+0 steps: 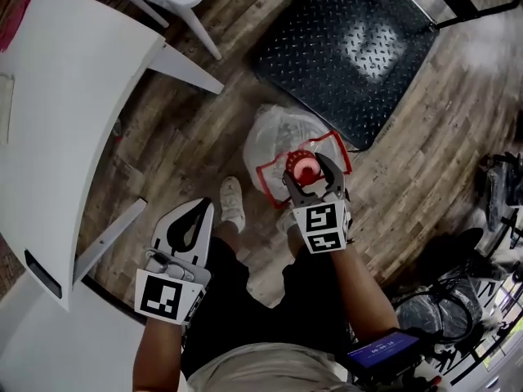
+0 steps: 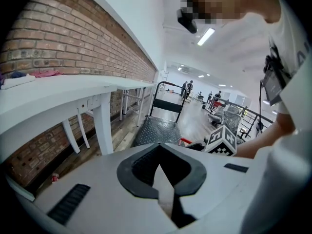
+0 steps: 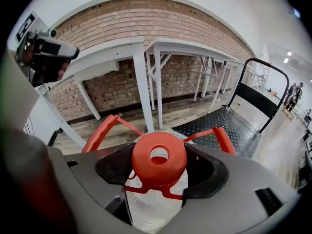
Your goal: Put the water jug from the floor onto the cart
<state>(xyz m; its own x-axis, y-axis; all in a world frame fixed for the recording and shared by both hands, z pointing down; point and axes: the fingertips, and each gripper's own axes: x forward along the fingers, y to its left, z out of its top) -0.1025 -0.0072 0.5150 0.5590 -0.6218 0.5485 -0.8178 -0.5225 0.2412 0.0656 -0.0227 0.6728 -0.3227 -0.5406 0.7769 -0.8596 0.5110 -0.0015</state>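
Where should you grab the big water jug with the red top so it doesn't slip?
At the red cap, coming straight down from above. The water jug stands upright on the floor, so its cap points up, and that is the only part narrow enough for jaws; the clear body is wide and round. The right gripper is closed on it that way.

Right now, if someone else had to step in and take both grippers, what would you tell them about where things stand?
Right gripper: shut on the red cap of the water jug, which stands upright below it.
Left gripper: shut, empty, held off to the side.
Jug: just beside the cart, not on its deck. I can't tell whether it has left the floor.
Done: the grip on the cap.
Left: lift the jug over the deck's edge, set it down upright, let go.
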